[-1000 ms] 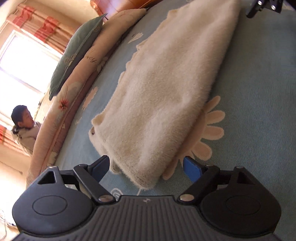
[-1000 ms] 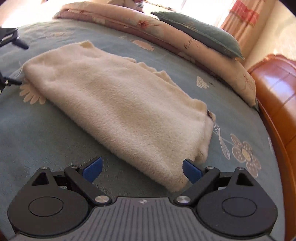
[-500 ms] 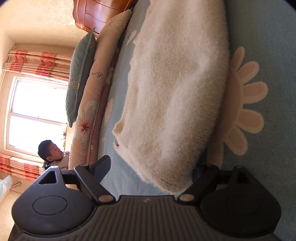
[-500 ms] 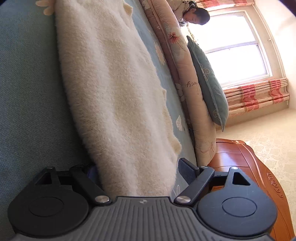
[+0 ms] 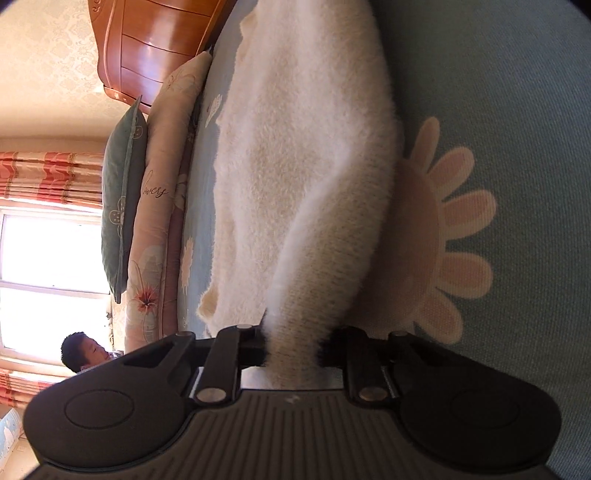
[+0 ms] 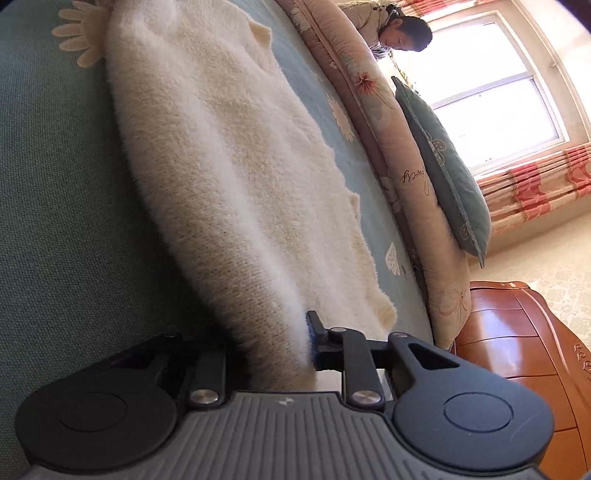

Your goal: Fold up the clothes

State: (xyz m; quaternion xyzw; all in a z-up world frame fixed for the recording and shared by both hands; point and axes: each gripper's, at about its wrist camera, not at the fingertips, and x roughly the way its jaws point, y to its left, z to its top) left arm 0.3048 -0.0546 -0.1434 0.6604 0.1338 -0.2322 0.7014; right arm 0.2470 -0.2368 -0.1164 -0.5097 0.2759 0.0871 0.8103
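Observation:
A cream fuzzy garment (image 5: pixel 303 166) lies folded lengthwise on the teal bed cover (image 5: pixel 517 110). In the left wrist view its near corner is bunched into a ridge that runs between the jaws of my left gripper (image 5: pixel 291 347), which are closing and pinch the cloth. The right wrist view shows the opposite end of the same garment (image 6: pixel 229 147). Its edge is pinched in my right gripper (image 6: pixel 275 343), whose jaws are also closing. Both grippers are rolled onto their sides, low over the bed cover (image 6: pixel 55 184).
A rolled floral quilt (image 5: pixel 159 221) and a green pillow (image 5: pixel 118 203) line the far side of the bed. A wooden headboard (image 6: pixel 517 350) stands at one end. A person (image 6: pixel 399 29) sits by the bright window beyond the quilt.
Both grippers rolled sideways, sank toward the bed and moved onto the garment's ends. Their jaws went from wide apart to pinched on the cloth, which now bunches up between them.

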